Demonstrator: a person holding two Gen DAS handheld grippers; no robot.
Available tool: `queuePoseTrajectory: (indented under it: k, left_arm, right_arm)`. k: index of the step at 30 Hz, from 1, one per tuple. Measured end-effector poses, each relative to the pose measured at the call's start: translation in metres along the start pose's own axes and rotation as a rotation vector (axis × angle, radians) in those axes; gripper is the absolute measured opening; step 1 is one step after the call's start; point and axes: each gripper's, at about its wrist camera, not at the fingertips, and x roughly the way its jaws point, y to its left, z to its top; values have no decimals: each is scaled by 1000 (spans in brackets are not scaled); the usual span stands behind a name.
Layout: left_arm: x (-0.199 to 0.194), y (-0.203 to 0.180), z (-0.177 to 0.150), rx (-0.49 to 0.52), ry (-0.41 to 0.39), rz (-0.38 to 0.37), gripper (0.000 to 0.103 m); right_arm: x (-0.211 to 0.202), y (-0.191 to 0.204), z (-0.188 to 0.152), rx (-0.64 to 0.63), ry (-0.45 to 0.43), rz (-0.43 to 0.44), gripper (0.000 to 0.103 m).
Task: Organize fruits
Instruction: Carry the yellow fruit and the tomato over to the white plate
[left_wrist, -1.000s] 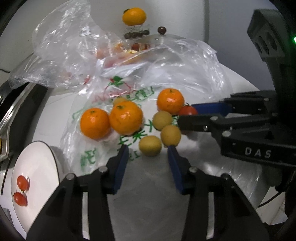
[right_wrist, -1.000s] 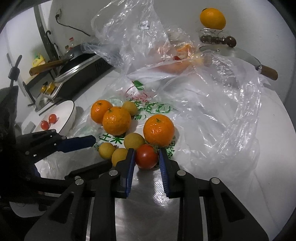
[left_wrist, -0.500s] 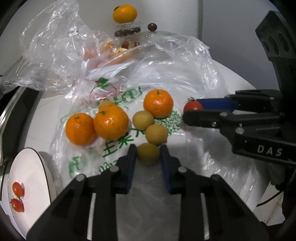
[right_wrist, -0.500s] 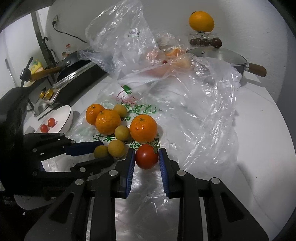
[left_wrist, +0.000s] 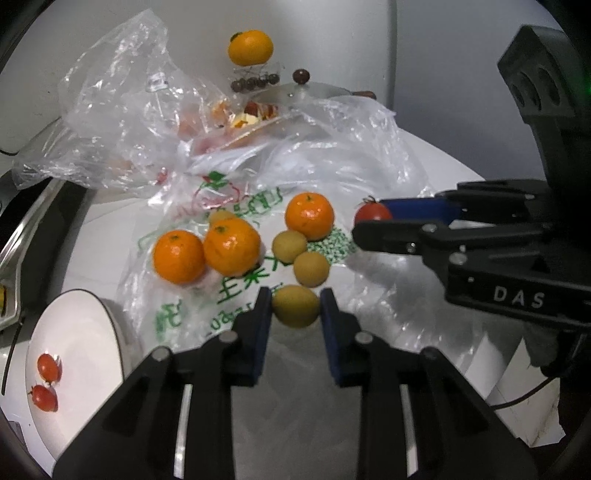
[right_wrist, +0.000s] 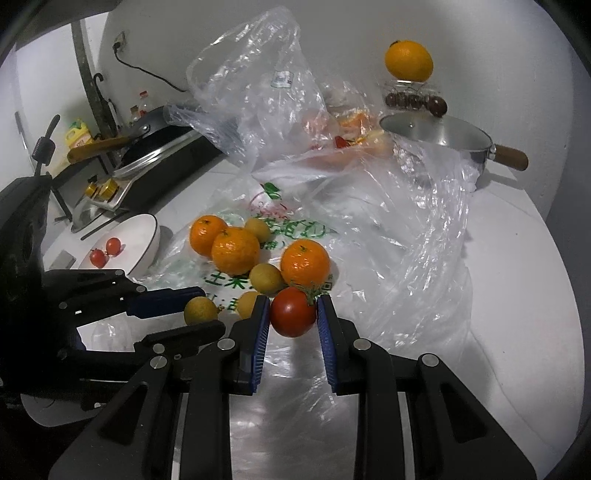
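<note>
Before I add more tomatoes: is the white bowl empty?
Not empty: the white bowl already holds two small tomatoes near its edge.

My black left gripper (left_wrist: 295, 306), blue-padded, frames a dull yellow-green fruit (left_wrist: 295, 305); my matching right gripper (right_wrist: 291, 314) frames a red tomato (right_wrist: 293, 312) with a green stem. Bright orange mandarins (left_wrist: 231, 245) sit on a clear plastic bag (left_wrist: 207, 192) printed in green lettering with a red outline motif. A white bowl (left_wrist: 79, 332) with a dark rim carries two red tomatoes (left_wrist: 49, 367)
</note>
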Motion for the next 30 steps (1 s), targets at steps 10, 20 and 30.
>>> queuePoseTrajectory:
  k: [10, 20, 30]
  left_arm:
    - [-31, 15, -11, -32, -46, 0, 27]
    - [-60, 33, -28, -57, -90, 8, 27]
    - [-78, 64, -47, -104, -113, 30, 27]
  right_arm:
    - [-14, 28, 0, -32, -17, -12, 28]
    - [-19, 58, 2, -61, -31, -23, 28]
    - [-16, 91, 7, -105, -26, -22, 28]
